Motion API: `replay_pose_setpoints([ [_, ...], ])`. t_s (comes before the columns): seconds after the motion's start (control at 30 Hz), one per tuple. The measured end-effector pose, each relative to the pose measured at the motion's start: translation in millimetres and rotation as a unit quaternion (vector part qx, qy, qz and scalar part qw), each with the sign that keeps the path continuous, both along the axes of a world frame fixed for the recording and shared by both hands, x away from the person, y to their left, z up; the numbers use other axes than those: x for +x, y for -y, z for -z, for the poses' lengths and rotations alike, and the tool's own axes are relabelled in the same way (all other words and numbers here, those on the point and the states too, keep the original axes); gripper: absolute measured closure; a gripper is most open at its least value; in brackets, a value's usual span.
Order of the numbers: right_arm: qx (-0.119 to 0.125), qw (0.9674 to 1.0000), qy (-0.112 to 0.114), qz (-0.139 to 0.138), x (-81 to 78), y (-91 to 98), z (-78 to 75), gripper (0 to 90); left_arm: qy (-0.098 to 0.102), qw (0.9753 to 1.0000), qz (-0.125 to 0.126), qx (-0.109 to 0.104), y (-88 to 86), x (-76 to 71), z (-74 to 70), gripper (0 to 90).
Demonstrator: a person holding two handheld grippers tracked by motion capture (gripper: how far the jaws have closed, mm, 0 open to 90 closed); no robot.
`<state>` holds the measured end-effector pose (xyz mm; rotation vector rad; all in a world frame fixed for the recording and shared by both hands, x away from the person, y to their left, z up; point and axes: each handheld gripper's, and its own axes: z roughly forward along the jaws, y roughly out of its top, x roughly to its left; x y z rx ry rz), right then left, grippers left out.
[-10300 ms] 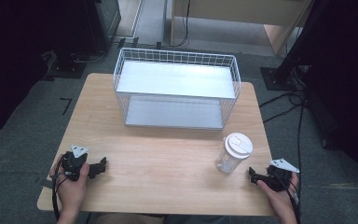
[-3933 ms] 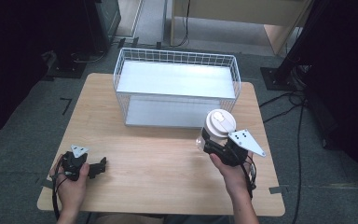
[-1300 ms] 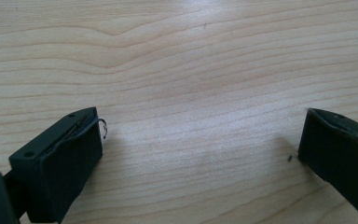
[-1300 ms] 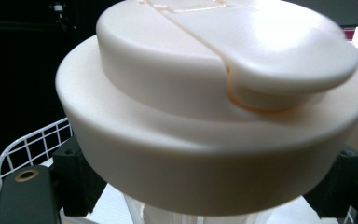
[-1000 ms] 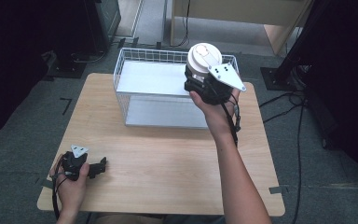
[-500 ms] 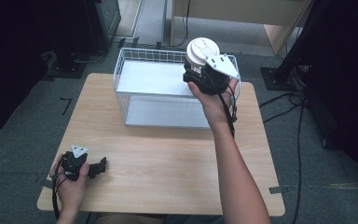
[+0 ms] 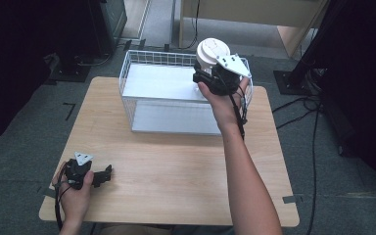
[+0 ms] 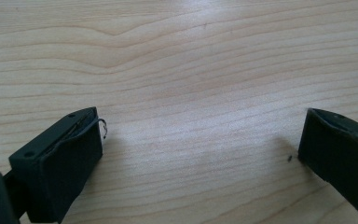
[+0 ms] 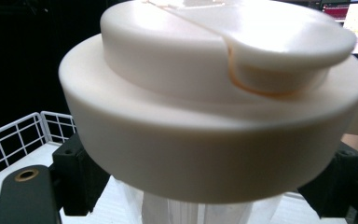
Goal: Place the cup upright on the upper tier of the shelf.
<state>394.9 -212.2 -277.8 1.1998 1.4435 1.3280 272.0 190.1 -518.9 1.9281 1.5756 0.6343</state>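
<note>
From above, the right gripper [image 7: 206, 78] holds a white-lidded clear cup [image 7: 210, 54] upright over the far right corner of the white wire basket [image 7: 142, 73]; the left gripper [image 7: 105, 175] rests on the wooden bench [image 7: 176, 166] (near corner). Its own camera shows the jaws spread wide over bare wood. The right gripper's camera shows the jaws clamped on the cup just under the lid [image 9: 205, 107].
</note>
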Motion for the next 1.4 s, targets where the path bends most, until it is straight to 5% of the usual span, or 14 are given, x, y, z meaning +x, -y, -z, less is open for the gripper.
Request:
replay_pose_setpoints([
  [0.83, 0.008, 0.9988, 0.044, 0.019, 39.2, -6.6, 17.7, 16.2, -0.001, 1.0000, 0.001, 0.000, -0.1, -0.1, -0.2, 0.0],
  [1.17, -0.001, 0.9986, 0.040, 0.034, 50.4, -10.5, 19.5, 16.3, -0.001, 1.0000, 0.001, 0.000, -0.1, -0.1, -0.2, 0.0],
  [1.4, 0.000, 0.9998, 0.002, 0.021, 51.5, -7.0, 10.3, 14.0, -0.001, 1.0000, 0.001, 0.001, -0.2, 0.0, -0.2, 0.0],
])
